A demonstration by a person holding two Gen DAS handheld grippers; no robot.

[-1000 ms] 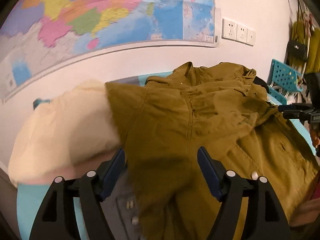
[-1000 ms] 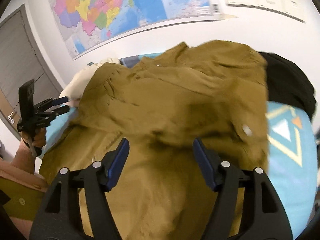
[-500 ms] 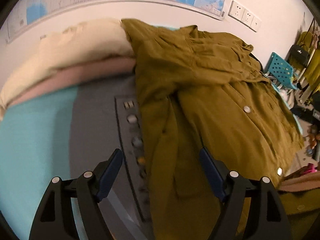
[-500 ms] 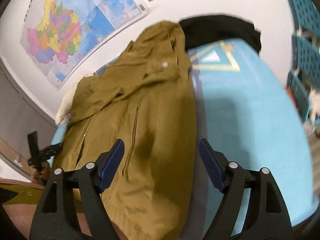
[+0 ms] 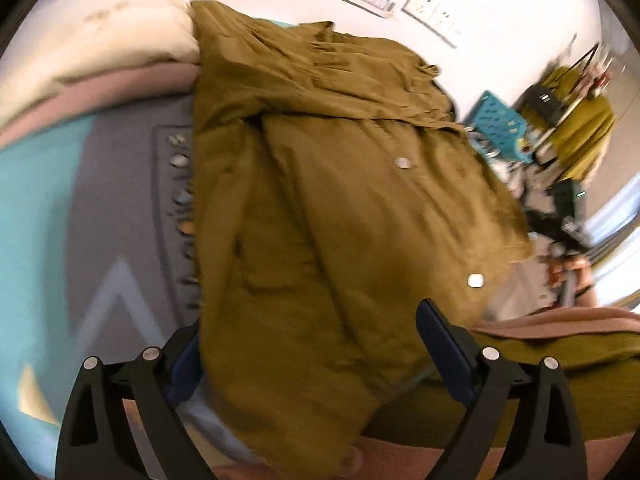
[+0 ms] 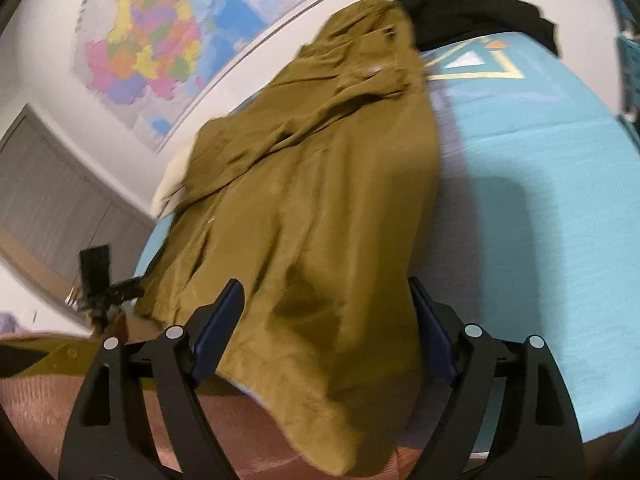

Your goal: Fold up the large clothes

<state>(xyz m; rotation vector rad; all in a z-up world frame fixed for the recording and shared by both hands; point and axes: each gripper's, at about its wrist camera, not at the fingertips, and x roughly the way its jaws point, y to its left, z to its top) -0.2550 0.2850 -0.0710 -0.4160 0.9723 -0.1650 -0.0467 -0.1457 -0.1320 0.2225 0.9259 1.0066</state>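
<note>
An olive-brown jacket (image 5: 340,200) with snap buttons lies spread along the teal and grey table cover (image 5: 36,208), collar toward the wall. Its near hem hangs over the table's front edge. My left gripper (image 5: 312,356) is at the hem's left part, its jaws opening; cloth lies loose between the fingers and hides part of the left one. In the right wrist view the jacket (image 6: 304,184) runs away from my right gripper (image 6: 324,330). Those jaws are opening too, wide around the hem's right corner, with the pads not pressing it. The left gripper (image 6: 104,292) shows small at the left.
Cream and pink folded clothes (image 5: 100,52) lie at the jacket's far left. A black garment (image 6: 480,12) sits by the collar at the wall. Bare teal table cover (image 6: 540,200) spreads to the jacket's right. A blue basket (image 5: 500,128) and hanging clothes stand beyond the table. A map (image 6: 160,52) hangs on the wall.
The jacket has come down from a raised bunch to lie flat along the table. Both grippers have drawn back and tilted down to its near hem. Both pairs of jaws stand wider.
</note>
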